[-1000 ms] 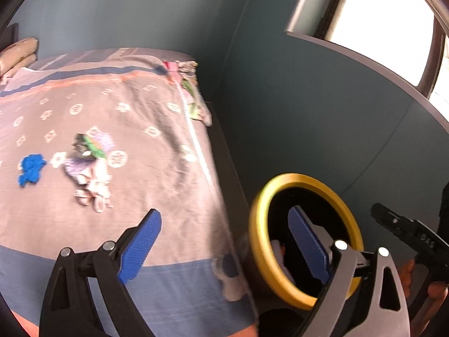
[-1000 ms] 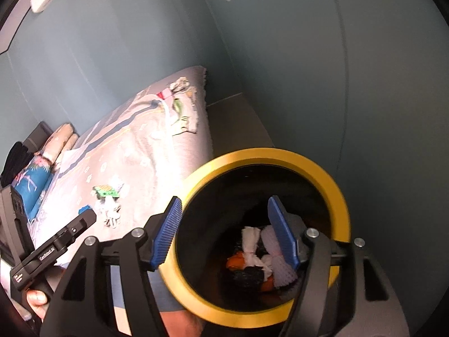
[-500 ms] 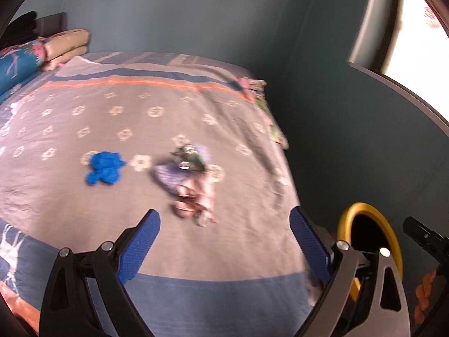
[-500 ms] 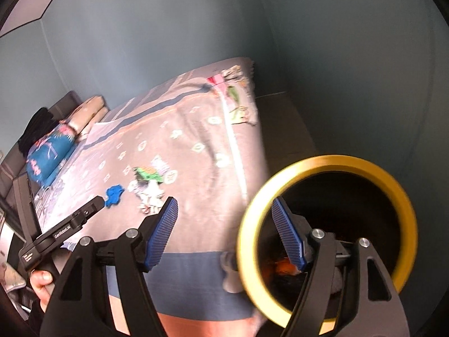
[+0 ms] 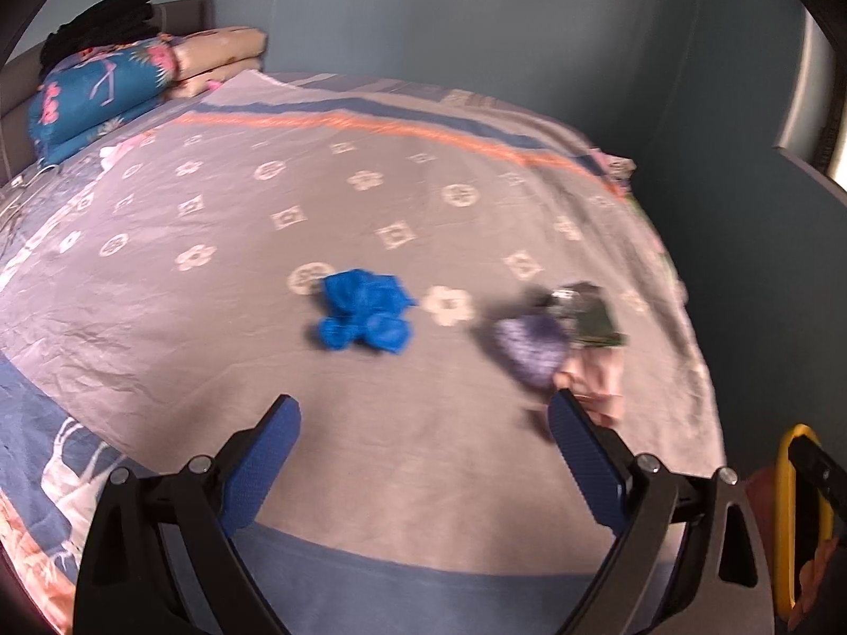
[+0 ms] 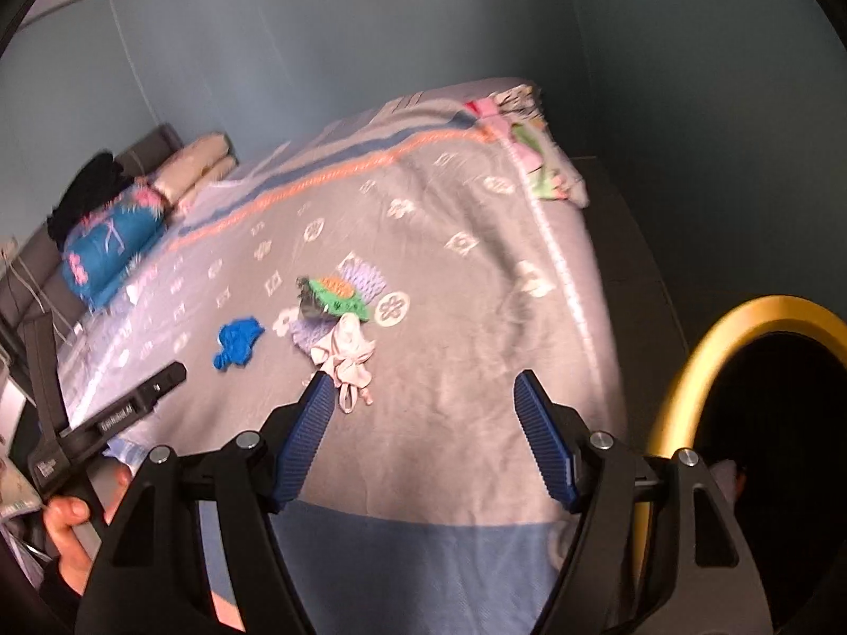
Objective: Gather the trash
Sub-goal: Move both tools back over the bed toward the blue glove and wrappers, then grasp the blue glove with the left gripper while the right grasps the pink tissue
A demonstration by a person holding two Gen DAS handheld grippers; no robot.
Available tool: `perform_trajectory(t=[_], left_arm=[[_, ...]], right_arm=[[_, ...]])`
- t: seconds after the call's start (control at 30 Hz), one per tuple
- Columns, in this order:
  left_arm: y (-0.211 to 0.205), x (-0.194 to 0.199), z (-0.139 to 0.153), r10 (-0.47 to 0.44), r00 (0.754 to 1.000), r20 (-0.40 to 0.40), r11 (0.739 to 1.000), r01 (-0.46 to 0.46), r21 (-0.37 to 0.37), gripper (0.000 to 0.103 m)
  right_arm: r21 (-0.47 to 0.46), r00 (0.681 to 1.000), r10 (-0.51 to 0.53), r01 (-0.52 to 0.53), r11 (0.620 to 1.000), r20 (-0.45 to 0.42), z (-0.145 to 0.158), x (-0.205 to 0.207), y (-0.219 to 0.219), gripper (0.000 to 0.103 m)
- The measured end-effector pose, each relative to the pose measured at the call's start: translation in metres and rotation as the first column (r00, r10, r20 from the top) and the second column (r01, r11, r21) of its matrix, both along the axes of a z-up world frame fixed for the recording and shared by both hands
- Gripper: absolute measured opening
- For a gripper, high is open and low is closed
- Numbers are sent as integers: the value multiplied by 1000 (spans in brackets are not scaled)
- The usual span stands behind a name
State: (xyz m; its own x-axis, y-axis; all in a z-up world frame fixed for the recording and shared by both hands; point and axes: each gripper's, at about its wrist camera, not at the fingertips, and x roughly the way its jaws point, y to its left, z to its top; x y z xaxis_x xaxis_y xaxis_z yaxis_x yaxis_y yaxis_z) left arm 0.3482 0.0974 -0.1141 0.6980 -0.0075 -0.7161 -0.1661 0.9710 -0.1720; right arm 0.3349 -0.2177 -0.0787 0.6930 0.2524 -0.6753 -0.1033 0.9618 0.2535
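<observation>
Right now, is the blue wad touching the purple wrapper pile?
Apart. The left wrist view shows bare bedsheet between the blue wad and the pile.

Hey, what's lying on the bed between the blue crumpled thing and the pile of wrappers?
Only bare bedspread with a white flower print; the blue crumpled piece and wrapper pile lie apart, as the left wrist view shows.

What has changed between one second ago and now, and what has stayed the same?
Both grippers swung away from the yellow-rimmed bin toward the bed. The right gripper, earlier over the bin's mouth, now points at the wrapper pile; the left gripper now faces the blue scrap. Nothing was gripped or released. Both stay open and empty; the trash lies where it was.
</observation>
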Motion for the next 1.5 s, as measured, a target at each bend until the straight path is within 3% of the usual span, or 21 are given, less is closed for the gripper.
perform_trajectory(t=[0.33, 0.73, 0.9, 0.93, 1.0, 1.03, 1.1, 1.13, 1.27, 1.37, 1.5], left_arm=[[33, 52, -29, 65, 996, -62, 996, -61, 64, 91], [44, 111, -57, 89, 990, -107, 990, -77, 115, 91], [42, 128, -74, 80, 985, -152, 993, -65, 98, 90], [41, 130, -77, 73, 985, -158, 995, -61, 80, 88], [38, 132, -82, 57, 985, -165, 997, -47, 66, 74], [34, 133, -84, 43, 985, -167, 997, -32, 67, 70], [28, 133, -88, 29, 985, -169, 996, -15, 83, 52], [26, 133, -89, 26, 986, -165, 996, -11, 92, 49], [22, 131, -91, 14, 989, -148, 995, 1, 101, 29], [23, 129, -87, -4, 990, -144, 997, 15, 76, 21], [19, 123, -81, -32, 991, -129, 998, 38, 43, 19]], right_arm=[[-68, 992, 66, -74, 995, -105, -61, 66, 68, 67], [-11, 975, 79, -83, 997, -206, -101, 124, 91, 71], [-4, 963, 111, -116, 993, -247, -112, 137, 103, 60], [-10, 962, 113, -119, 993, -248, -114, 139, 106, 59], [-13, 962, 117, -124, 992, -248, -116, 144, 111, 54], [-10, 961, 120, -126, 992, -249, -116, 144, 112, 51], [3, 958, 125, -129, 992, -257, -118, 147, 113, 42], [23, 953, 138, -137, 990, -271, -120, 150, 114, 34], [55, 947, 150, -140, 989, -284, -123, 154, 114, 23], [79, 947, 156, -139, 987, -280, -121, 154, 113, 19], [85, 959, 136, -118, 989, -249, -114, 151, 107, 19]])
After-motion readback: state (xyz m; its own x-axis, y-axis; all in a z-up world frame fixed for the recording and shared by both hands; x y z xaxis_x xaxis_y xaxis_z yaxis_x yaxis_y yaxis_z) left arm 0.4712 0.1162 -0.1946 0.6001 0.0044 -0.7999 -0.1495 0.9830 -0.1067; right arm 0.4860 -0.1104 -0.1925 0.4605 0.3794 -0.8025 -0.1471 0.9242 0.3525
